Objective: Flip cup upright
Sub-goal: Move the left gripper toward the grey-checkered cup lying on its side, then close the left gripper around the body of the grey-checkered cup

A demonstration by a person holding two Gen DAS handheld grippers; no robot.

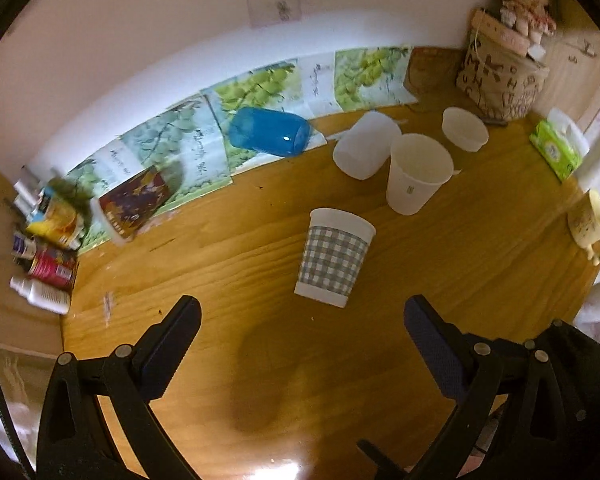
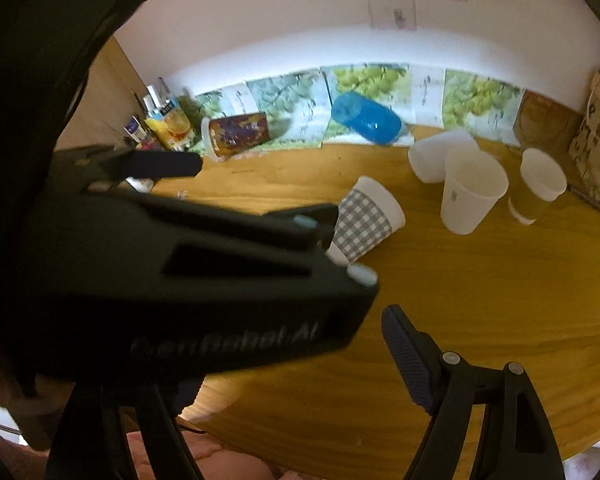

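A grey-checked paper cup (image 1: 334, 256) stands upright on the wooden table (image 1: 260, 360), mouth up. It also shows in the right wrist view (image 2: 364, 220). My left gripper (image 1: 302, 316) is open and empty, its fingers just short of the cup. In the right wrist view the left gripper's body (image 2: 204, 280) crosses the frame and its fingers straddle the cup's base. My right gripper is open and empty; only its right finger (image 2: 408, 356) shows, the left one is hidden behind the other tool. A blue cup (image 1: 270, 132) lies on its side at the back.
White cups (image 1: 418, 174) stand at the back right, one (image 1: 366, 146) on its side. A patterned cup (image 1: 134, 202) lies at the left by bottles (image 1: 44, 240). A fabric basket (image 1: 500, 80), a tissue pack (image 1: 556, 152) and a yellow mug (image 1: 588, 220) are at right.
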